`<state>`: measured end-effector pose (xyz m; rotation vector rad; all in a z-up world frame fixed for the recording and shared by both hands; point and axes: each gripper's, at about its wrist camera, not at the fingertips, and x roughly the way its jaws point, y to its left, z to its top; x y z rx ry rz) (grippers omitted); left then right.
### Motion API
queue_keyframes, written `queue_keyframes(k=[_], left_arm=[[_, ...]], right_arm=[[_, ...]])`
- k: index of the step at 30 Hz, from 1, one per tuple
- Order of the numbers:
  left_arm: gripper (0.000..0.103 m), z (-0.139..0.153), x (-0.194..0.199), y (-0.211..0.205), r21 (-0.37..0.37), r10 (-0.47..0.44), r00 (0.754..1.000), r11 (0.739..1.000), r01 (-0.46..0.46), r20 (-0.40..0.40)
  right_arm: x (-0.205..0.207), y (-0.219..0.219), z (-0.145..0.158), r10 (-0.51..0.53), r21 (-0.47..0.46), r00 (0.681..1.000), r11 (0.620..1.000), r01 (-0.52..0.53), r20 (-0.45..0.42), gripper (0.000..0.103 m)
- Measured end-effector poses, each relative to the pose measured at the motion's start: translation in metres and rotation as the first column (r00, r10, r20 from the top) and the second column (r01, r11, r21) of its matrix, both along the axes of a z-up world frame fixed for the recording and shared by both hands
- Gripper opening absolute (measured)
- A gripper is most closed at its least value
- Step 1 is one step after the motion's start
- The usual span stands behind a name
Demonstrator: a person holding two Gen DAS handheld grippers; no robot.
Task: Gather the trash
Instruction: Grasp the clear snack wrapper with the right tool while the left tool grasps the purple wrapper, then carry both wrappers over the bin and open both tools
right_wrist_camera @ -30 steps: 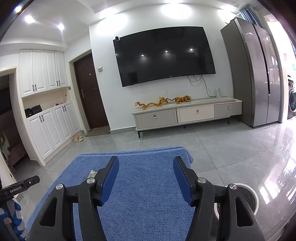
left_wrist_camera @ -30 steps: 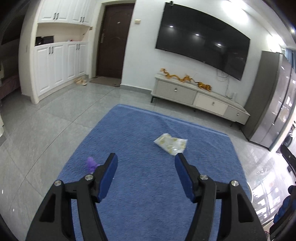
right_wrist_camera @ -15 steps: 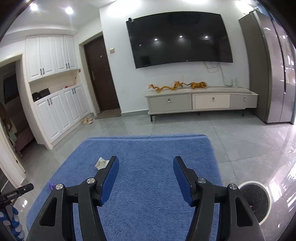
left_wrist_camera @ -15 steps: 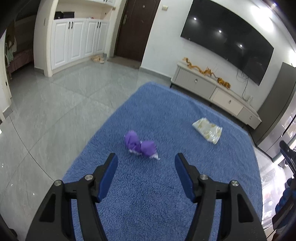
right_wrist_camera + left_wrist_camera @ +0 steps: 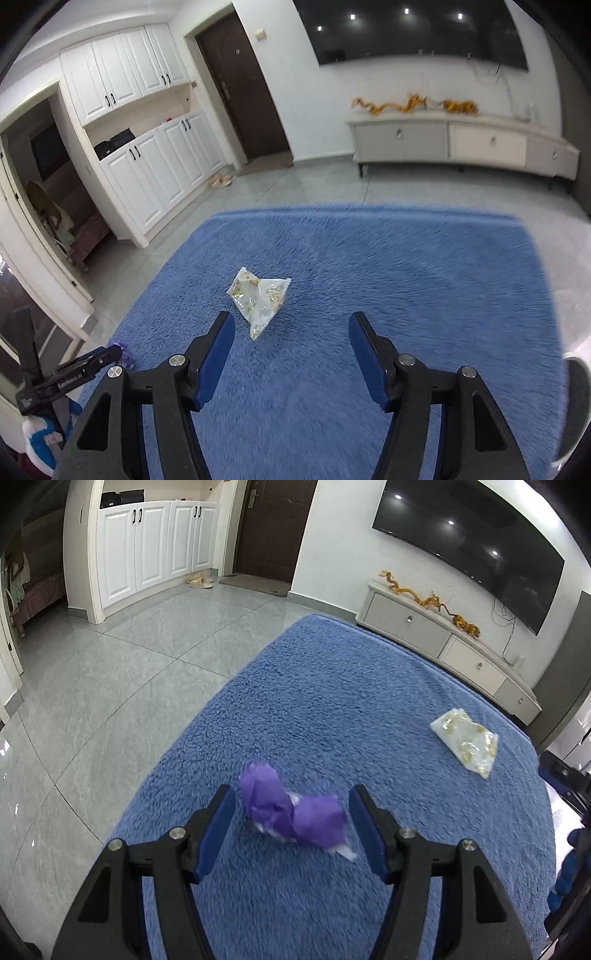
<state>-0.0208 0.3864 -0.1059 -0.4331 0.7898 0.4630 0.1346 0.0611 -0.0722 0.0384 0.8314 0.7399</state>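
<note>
Purple wrapper (image 5: pixel 293 818) blurred between fingers (image 5: pixel 216 830)

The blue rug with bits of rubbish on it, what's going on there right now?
A person is picking trash off the rug with a hand-held gripper in each hand. The left hand-held gripper is open around a crumpled purple wrapper lying on the rug, not yet squeezing it. The right hand-held gripper is open and empty, aimed just beside a white-and-gold packet that lies ahead near its left finger. Nothing has been lifted yet.
</note>
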Motion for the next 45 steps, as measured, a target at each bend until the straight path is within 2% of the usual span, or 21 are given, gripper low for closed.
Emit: queue_keyframes(k=[6,9,12,14,16,21,28,33,36,40,45], left_arm=[[0.062,-0.01,0.008,0.006,-0.024,-0.013,1.0,1.0,0.013,0.006],[0.056,-0.012,0.011,0.003,-0.024,-0.028,1.0,0.999,0.029,0.011],[0.053,-0.012,0.014,-0.004,-0.003,-0.048,0.999,0.999,0.048,0.014],[0.052,-0.012,0.014,-0.008,0.017,-0.059,0.998,0.998,0.059,0.014],[0.051,-0.012,0.014,-0.011,0.024,-0.068,0.998,0.997,0.068,0.018],[0.05,-0.002,0.008,-0.025,0.038,-0.101,0.994,0.994,0.099,0.042],[0.05,0.029,-0.001,-0.058,0.06,-0.181,0.979,0.983,0.176,0.098],[0.05,0.054,-0.002,-0.099,0.074,-0.273,0.953,0.961,0.265,0.134],[0.05,0.067,0.0,-0.126,0.075,-0.339,0.928,0.941,0.331,0.156],[0.05,0.082,0.009,-0.167,0.08,-0.431,0.884,0.902,0.424,0.178],[0.05,0.097,0.03,-0.225,0.091,-0.551,0.815,0.834,0.544,0.181]], right_arm=[[0.037,0.04,-0.031,0.055,0.006,0.995,0.999,-0.054,-0.084,0.062],[0.048,0.051,-0.045,0.057,0.011,0.99,0.998,-0.056,-0.129,0.061],[0.056,0.053,-0.055,0.044,0.03,0.985,0.999,-0.04,-0.164,0.049],[0.058,0.049,-0.055,0.045,0.046,0.984,0.998,-0.038,-0.175,0.027],[0.056,0.046,-0.054,0.064,0.066,0.981,0.996,-0.053,-0.183,0.024],[0.039,0.024,-0.042,0.064,0.078,0.985,0.996,-0.052,-0.161,0.021],[-0.002,-0.021,-0.013,0.021,0.092,0.995,0.996,-0.012,-0.101,0.02],[-0.035,-0.059,0.018,-0.054,0.109,0.998,0.992,0.058,-0.041,0.02],[-0.056,-0.086,0.04,-0.116,0.119,0.993,0.986,0.114,0.008,0.02],[-0.08,-0.123,0.064,-0.212,0.128,0.975,0.971,0.202,0.063,0.02],[-0.105,-0.172,0.086,-0.362,0.148,0.926,0.927,0.345,0.112,0.02]])
